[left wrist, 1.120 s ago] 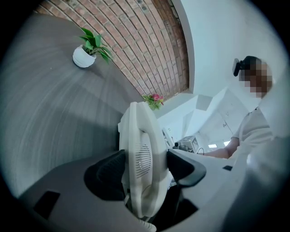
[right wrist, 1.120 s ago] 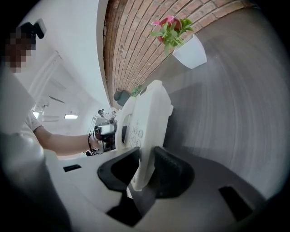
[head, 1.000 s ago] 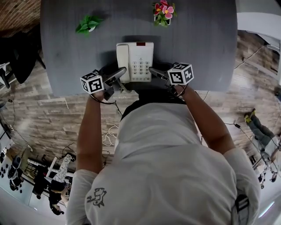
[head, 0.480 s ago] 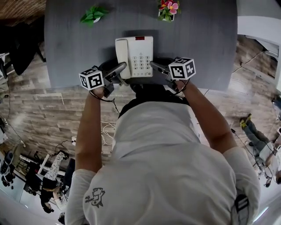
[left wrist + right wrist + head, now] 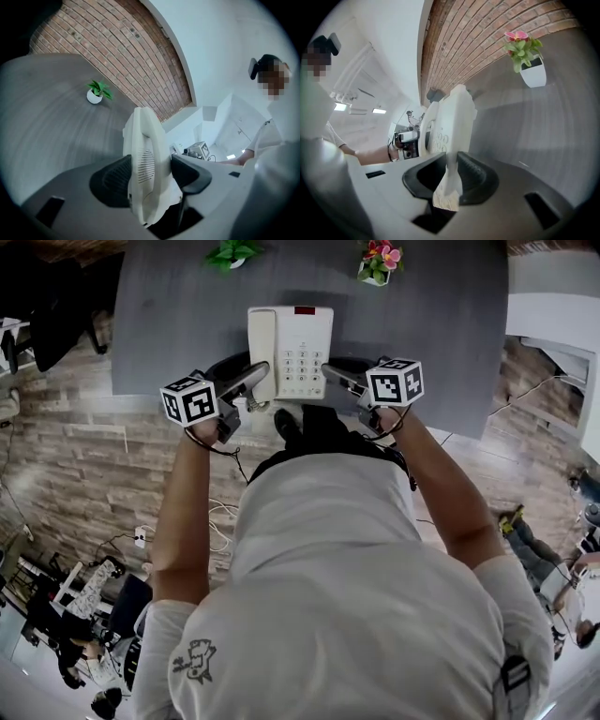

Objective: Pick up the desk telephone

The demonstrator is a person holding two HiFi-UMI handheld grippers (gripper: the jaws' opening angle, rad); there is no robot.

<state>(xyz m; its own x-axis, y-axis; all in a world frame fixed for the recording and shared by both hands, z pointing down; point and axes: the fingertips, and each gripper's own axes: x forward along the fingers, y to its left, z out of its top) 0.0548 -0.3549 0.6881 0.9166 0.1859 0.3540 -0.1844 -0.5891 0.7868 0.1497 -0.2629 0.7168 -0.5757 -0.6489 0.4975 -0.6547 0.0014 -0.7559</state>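
The white desk telephone (image 5: pixel 291 351) hangs a little above the grey table (image 5: pixel 169 324), held from both sides. My left gripper (image 5: pixel 255 382) is shut on its left, handset side; its jaws have just been closing on it. In the left gripper view the phone's ribbed edge (image 5: pixel 143 154) stands upright between the black pads of that gripper (image 5: pixel 150 177). My right gripper (image 5: pixel 330 377) is shut on the phone's right edge, its jaws also just closed in. In the right gripper view the thin edge of the phone (image 5: pixel 452 117) sits pinched in that gripper (image 5: pixel 449 172).
A small green plant (image 5: pixel 232 253) and a pot of pink flowers (image 5: pixel 379 261) stand at the table's far edge, beyond the phone. The table's near edge runs just under both grippers. Wood floor with cables lies below. A person (image 5: pixel 269 136) stands in the background.
Both grippers have risen with the phone between them. The phone has come off the table and sits nearer the camera, with its shadow now showing beneath it.
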